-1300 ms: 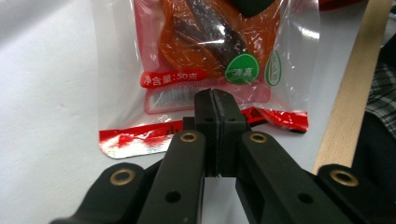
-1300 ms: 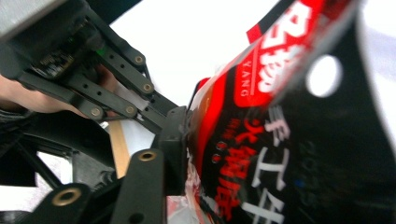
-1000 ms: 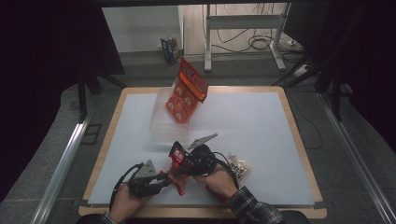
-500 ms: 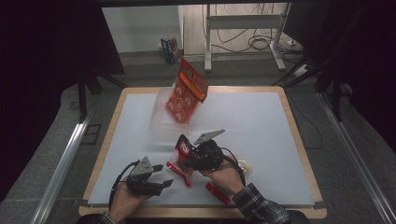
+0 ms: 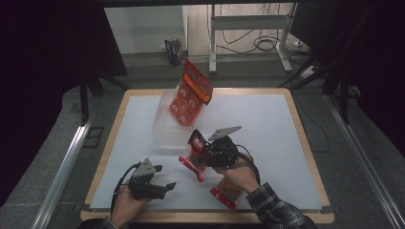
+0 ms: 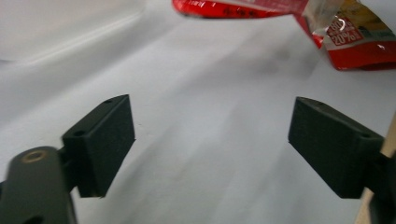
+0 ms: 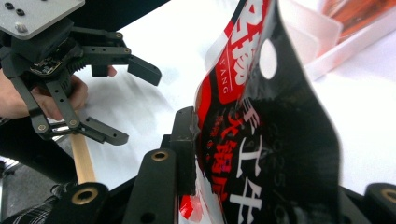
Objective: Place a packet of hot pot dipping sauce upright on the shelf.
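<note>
High view: a red-and-black snack packet [image 5: 197,149] is held by the right tool [image 5: 203,151], lifted off the white surface [image 5: 267,138] near its middle front. The left tool [image 5: 165,186] sits low at the front-left, nothing in it. Judged approx. midway: packet is picked up and handed fully to the right side; placing is left, prob. into the clear plastic tray [image 5: 165,126] just behind, where an orange packet [image 5: 192,93] already leans. Two more red packets lie on the surface, one [image 5: 191,168] just under the lifted one, another [image 5: 224,193] by the right hand; these look not yet packed. The orange packet takes up tray room and may get in the way.

Left gripper view: the left tool [image 6: 212,140] jaws stand wide w/ bare surface between; they have just been opening. A lying red packet [image 6: 359,39] shows at the top right, well apart.

Right gripper view: the right tool [image 7: 261,158] is clamped narrow on the red-and-black packet [image 7: 261,140], which stands upright. The left tool [image 7: 135,100] shows farther off, spread and empty. The tray's [image 7: 336,42] corner is beyond, top right.
</note>
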A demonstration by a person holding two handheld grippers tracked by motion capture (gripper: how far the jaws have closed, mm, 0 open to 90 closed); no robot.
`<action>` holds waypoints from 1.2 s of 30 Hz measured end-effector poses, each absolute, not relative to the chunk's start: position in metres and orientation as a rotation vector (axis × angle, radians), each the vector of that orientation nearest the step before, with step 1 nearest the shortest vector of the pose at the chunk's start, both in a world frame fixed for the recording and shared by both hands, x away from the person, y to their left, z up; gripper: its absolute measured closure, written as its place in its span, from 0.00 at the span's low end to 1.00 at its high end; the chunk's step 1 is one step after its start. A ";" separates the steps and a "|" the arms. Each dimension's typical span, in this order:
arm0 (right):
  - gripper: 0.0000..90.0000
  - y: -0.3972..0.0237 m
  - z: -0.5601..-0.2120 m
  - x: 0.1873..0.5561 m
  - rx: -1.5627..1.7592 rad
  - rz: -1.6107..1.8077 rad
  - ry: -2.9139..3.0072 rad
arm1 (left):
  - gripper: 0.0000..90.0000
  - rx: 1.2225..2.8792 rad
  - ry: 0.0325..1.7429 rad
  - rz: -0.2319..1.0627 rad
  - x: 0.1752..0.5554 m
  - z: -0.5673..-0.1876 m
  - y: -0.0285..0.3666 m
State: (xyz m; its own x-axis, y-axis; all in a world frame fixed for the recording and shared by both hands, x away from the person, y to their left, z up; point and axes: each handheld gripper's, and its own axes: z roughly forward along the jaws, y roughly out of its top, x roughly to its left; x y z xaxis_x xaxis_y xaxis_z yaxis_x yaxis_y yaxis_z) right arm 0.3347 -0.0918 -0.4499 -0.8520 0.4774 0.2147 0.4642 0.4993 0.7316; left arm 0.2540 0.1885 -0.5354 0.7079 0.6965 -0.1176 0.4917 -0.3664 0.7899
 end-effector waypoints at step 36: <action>0.76 -0.117 -0.413 0.391 0.860 1.198 2.579 | 0.02 2.067 0.928 0.454 0.254 -0.535 0.192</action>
State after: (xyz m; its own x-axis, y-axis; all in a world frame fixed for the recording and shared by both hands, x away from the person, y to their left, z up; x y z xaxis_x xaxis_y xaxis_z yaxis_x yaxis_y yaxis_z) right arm 0.3914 -0.1170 -0.4133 -0.8190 0.5676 0.0843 0.4306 0.5107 0.7442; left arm 0.2539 0.1920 -0.5351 0.6652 0.7466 -0.0026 0.4567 -0.4042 0.7925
